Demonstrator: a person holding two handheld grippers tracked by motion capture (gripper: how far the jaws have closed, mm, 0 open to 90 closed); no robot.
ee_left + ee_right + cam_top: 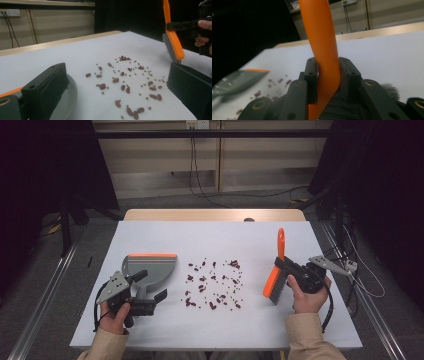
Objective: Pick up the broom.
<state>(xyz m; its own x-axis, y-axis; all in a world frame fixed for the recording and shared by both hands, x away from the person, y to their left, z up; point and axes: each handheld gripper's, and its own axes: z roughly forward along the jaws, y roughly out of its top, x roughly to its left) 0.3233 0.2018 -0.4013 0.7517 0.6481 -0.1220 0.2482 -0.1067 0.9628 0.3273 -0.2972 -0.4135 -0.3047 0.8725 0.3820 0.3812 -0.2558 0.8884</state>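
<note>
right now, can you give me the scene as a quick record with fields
surface: white table
spill: red beans and small bits scattered mid-table
left gripper: at the grey dustpan, orange lip facing away from the person; jaws wide in its own view, grip not clear
right gripper: jaws clamped on the orange brush handle
brush: bristles down, right of the beans
beans in dustpan: none visible

Orange brush [274, 280] upright right of beans [214, 285]; grey dustpan [150, 267] left.

Left of the dark red beans [214, 285] lies a grey, orange-edged dustpan [150, 268]; right of them, an orange brush [276, 270] with grey bristles; white table [210, 235].
</note>
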